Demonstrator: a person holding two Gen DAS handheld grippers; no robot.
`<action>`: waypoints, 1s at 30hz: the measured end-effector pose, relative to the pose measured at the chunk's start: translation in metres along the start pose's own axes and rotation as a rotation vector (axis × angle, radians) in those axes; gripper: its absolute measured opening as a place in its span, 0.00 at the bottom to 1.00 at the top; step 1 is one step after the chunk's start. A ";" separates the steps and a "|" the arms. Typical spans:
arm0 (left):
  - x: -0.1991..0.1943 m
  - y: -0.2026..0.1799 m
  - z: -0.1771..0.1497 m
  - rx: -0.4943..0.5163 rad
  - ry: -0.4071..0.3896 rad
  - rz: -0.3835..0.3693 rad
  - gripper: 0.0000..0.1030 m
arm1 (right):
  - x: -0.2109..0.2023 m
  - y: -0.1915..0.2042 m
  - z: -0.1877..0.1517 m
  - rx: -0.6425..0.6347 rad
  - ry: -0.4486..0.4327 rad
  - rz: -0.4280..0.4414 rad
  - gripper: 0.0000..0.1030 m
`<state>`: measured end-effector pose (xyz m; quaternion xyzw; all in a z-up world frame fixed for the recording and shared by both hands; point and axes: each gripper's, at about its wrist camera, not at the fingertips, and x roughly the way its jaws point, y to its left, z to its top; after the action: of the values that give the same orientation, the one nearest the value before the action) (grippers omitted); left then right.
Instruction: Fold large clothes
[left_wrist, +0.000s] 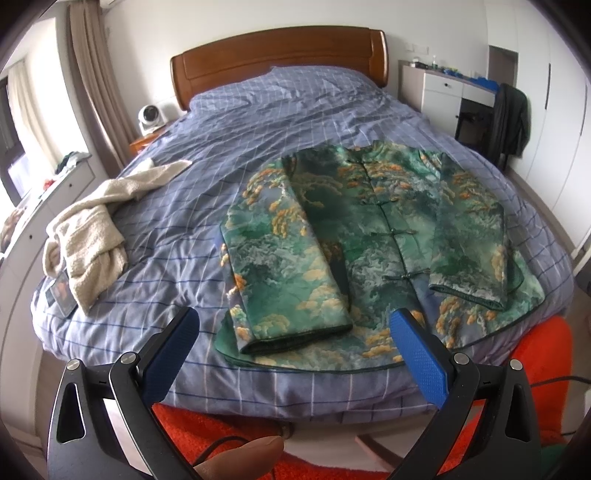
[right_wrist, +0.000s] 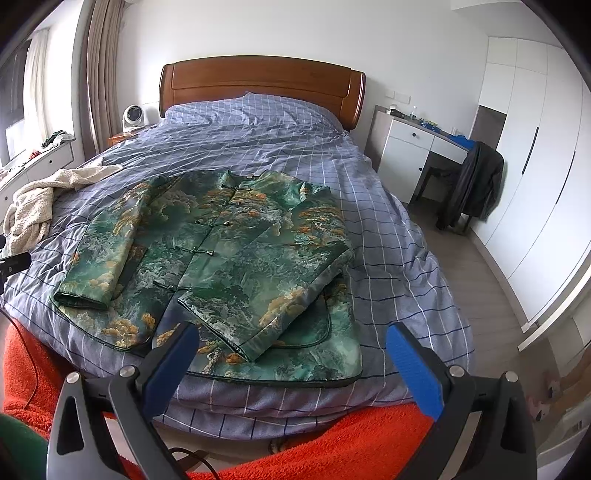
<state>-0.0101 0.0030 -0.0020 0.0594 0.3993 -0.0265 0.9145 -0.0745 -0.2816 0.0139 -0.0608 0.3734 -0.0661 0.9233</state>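
A green jacket (left_wrist: 373, 236) with orange and grey landscape print lies flat, front up, near the foot of the bed; the jacket (right_wrist: 221, 254) also fills the middle of the right wrist view. Both sleeves are folded inward over its body. My left gripper (left_wrist: 295, 332) hovers open above the hem, near the left sleeve cuff (left_wrist: 295, 338), holding nothing. My right gripper (right_wrist: 291, 343) hangs open over the hem at the jacket's right side, also with nothing between its blue fingers (right_wrist: 413, 369).
A cream towel (left_wrist: 92, 236) lies crumpled on the bed's left side beside a small card (left_wrist: 61, 291). The blue checked duvet (left_wrist: 258, 122) covers the bed up to the wooden headboard (left_wrist: 277, 55). An orange blanket (right_wrist: 332, 439) sits below the foot edge. A desk chair with a dark coat (right_wrist: 472, 184) stands to the right.
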 end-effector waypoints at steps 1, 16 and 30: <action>0.000 0.000 -0.001 0.000 0.000 -0.001 1.00 | 0.000 0.001 -0.001 0.000 0.000 0.000 1.00; 0.002 -0.004 -0.002 0.009 0.011 0.002 1.00 | 0.000 0.000 -0.003 0.001 0.005 -0.002 1.00; 0.009 -0.007 -0.003 0.010 0.024 0.003 1.00 | 0.003 -0.004 -0.002 0.009 0.009 -0.006 1.00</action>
<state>-0.0063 -0.0032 -0.0112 0.0650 0.4100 -0.0265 0.9094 -0.0745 -0.2859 0.0113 -0.0576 0.3770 -0.0708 0.9217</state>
